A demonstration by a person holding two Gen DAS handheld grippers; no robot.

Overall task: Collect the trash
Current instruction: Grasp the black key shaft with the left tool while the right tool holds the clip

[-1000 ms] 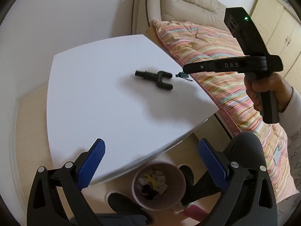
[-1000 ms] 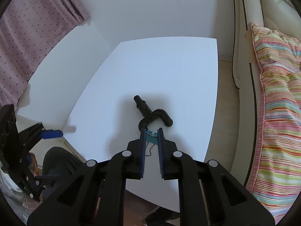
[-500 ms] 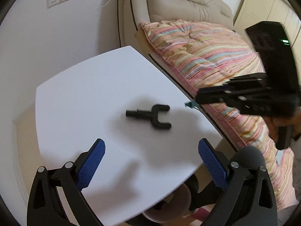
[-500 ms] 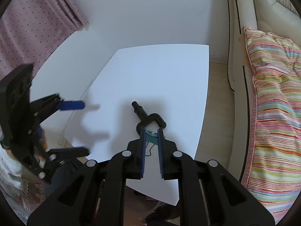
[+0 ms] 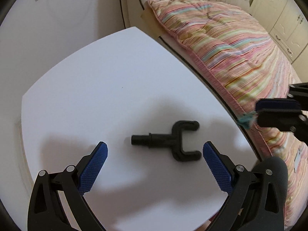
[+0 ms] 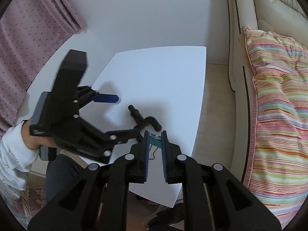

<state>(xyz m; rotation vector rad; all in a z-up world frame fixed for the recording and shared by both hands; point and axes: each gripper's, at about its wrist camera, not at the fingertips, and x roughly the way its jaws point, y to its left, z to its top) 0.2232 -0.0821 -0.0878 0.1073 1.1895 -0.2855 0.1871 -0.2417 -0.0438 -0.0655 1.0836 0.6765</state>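
A black fork-shaped plastic piece [image 5: 169, 140] lies on the white table [image 5: 100, 96]; it also shows in the right wrist view [image 6: 143, 120]. My left gripper [image 5: 155, 150] is open just above the table, its blue pads either side of the piece's near end; it shows in the right wrist view [image 6: 115, 113] too. My right gripper [image 6: 154, 141] is shut on a small teal scrap [image 6: 156, 142] with a thin wire hanging, held above the table's right edge. The scrap [image 5: 245, 120] also shows in the left wrist view.
A cream sofa [image 6: 269, 19] with a striped cushion [image 5: 231, 48] runs along the table's right side. A pink curtain [image 6: 28, 38] hangs at left. The wall [image 6: 134, 9] stands behind the table. My knee [image 5: 273, 171] is by the near edge.
My left gripper has moved forward and down over the table towards the black piece; the bin under the table has left its view. My right gripper has kept its hold on the teal scrap.
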